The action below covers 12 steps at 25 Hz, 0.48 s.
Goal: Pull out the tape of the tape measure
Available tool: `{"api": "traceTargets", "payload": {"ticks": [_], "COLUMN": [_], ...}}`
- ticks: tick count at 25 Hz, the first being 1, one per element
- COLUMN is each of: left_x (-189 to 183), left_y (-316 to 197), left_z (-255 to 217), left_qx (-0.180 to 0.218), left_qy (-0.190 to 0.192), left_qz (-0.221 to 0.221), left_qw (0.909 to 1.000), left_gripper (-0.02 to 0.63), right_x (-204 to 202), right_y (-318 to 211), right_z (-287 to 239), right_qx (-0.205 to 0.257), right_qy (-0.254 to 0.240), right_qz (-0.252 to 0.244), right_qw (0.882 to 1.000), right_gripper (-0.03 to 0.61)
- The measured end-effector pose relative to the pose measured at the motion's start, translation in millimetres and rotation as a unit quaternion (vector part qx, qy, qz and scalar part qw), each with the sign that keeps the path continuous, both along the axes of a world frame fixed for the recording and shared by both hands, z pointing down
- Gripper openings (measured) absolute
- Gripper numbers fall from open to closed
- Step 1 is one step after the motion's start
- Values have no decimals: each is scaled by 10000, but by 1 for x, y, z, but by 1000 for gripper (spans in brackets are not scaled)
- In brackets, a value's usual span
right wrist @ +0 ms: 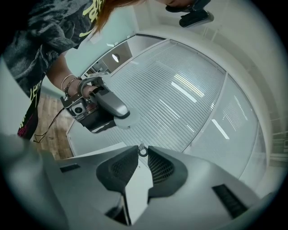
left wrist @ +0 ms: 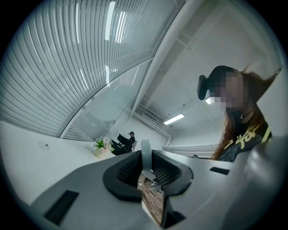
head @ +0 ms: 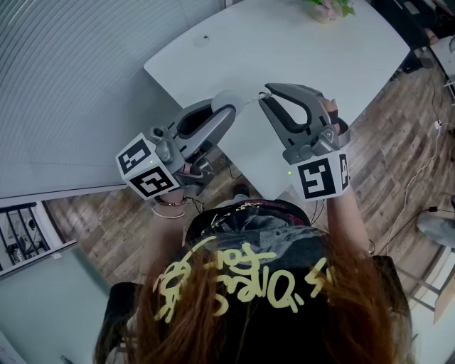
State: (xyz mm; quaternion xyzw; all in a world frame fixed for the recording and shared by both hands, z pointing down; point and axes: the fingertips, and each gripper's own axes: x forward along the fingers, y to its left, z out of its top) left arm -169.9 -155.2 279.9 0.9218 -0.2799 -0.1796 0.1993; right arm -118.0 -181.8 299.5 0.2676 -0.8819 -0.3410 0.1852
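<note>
The tape measure [head: 225, 99] is a small round white case, held up in the air above the table's near corner. My left gripper [head: 229, 108] is shut on it; in the left gripper view the case [left wrist: 146, 152] shows edge-on between the pads. My right gripper [head: 264, 95] faces it from the right, tips almost touching the case. Its jaws [right wrist: 142, 153] pinch the small metal ring [right wrist: 142, 150] at the tape's end. Only a very short thin stretch of tape [head: 249, 99] shows between the two grippers. The right gripper view shows the left gripper with the white case [right wrist: 127, 120] close ahead.
A white table [head: 306, 57] lies below and beyond the grippers, with a flower pot [head: 328, 8] at its far edge and a small object [head: 202, 40] near its left corner. A glass wall with blinds [head: 64, 85] stands left. Wooden floor [head: 398, 142] lies right.
</note>
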Motion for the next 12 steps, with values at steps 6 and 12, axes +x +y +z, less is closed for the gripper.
{"api": "traceTargets", "payload": {"ticks": [6,12], "left_x": [4,9], "left_y": [-3,-4], "left_z": [-1,-3], "left_qx": [16,-7], "left_qy": [10,-6], "left_qz": [49,133], "left_qw": [10000,9999], "left_gripper": [57,57], "right_x": [0,-2], "right_y": [2,5], "right_z": [1,2], "right_qx": [68,131], "right_qy": [169,307], "right_qz": [-43,-89], "right_qw": [9998,9994], "right_gripper": [69,69]}}
